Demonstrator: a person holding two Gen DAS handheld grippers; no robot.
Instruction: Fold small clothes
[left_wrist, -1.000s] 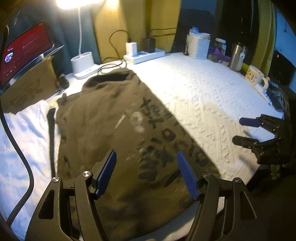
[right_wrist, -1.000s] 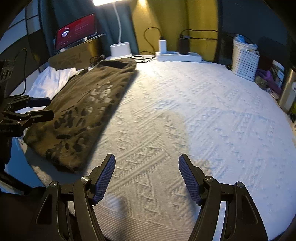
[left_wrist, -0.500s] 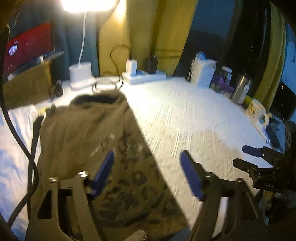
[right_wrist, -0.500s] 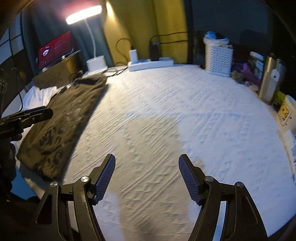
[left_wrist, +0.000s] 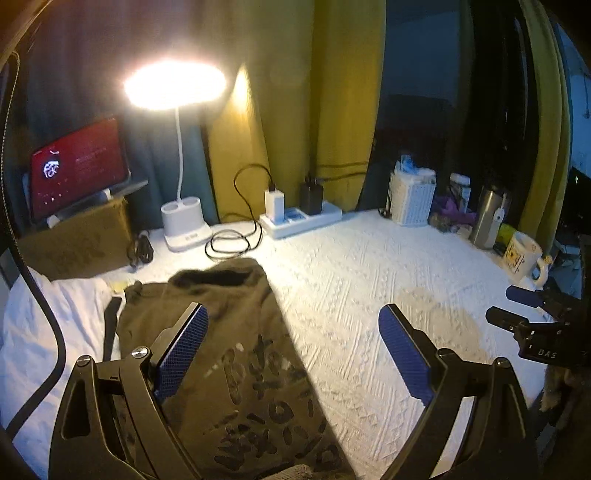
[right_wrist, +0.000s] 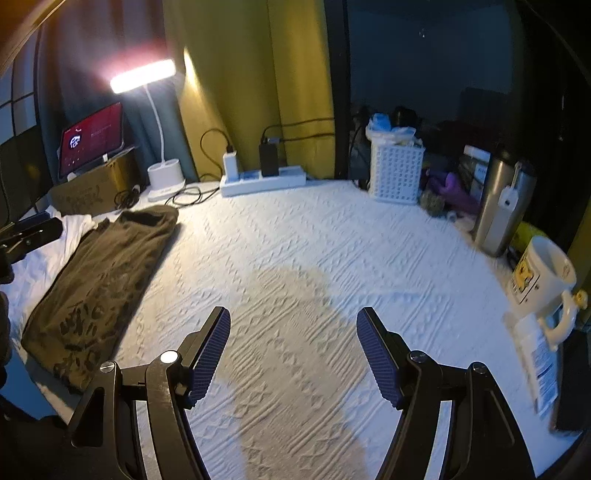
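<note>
Hovering above the olive shirt (left_wrist: 236, 354), the left gripper (left_wrist: 293, 354) has just been opening, nothing between its pads; right gripper (right_wrist: 293, 354) spread over bare white bedcover (right_wrist: 332, 258). Shirt lies folded along the left edge, clutter lining the far wall.

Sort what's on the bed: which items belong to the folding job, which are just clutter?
Job: olive garment, folded long; white cloth beside it; left gripper and right gripper, both open and empty.

Clutter: desk lamp, tablet, power strip, white basket, steel tumbler, mug.
</note>
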